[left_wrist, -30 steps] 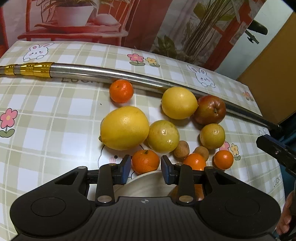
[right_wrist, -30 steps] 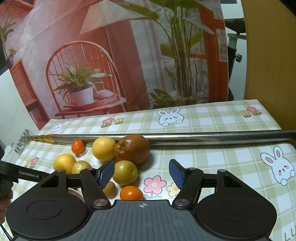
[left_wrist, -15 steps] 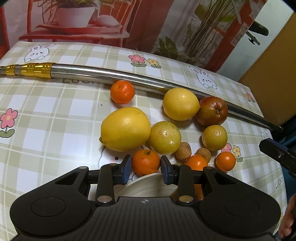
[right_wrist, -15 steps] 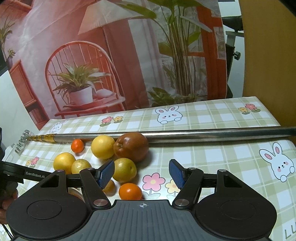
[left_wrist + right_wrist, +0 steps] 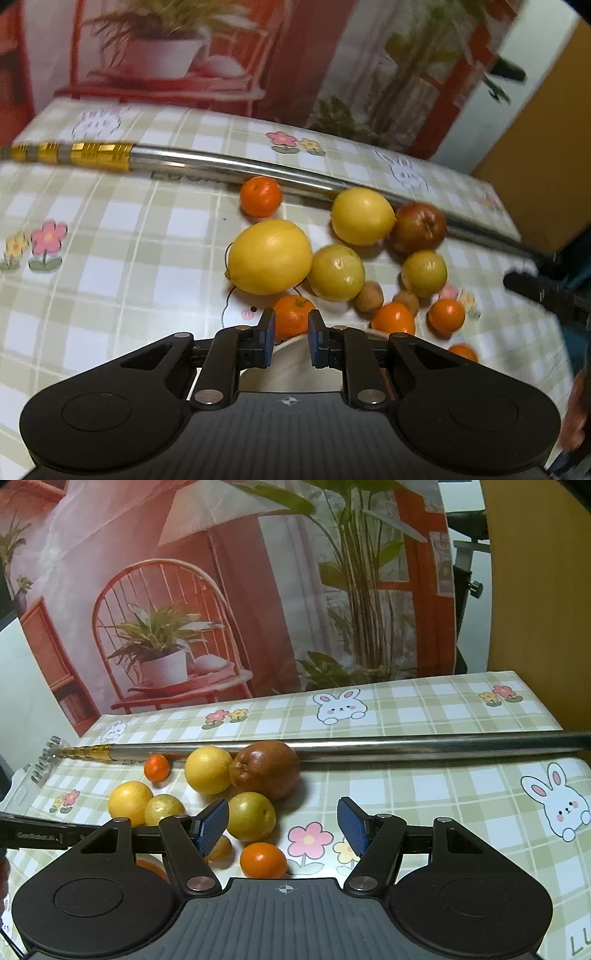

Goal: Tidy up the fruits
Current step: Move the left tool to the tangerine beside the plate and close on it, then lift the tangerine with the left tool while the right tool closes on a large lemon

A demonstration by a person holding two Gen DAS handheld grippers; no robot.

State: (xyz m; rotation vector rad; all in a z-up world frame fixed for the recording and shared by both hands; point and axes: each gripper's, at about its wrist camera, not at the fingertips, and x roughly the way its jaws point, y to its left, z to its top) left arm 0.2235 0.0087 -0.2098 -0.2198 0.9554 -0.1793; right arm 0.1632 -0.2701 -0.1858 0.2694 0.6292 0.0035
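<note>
- Left gripper (image 5: 290, 338), lower centre of its view: jaws narrowly parted either side of a small orange (image 5: 293, 315); whether they touch it, I cannot tell.
- Right gripper (image 5: 282, 821): jaws wide apart, holding nothing.
- Fruit cluster around the red apple (image 5: 266, 770), mid-frame left, against the metal pole (image 5: 406, 743).

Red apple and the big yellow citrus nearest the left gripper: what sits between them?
In the left wrist view, two yellow fruits fill the stretch between the red apple and big citrus: a lemon-like one and a greenish-yellow one.
</note>
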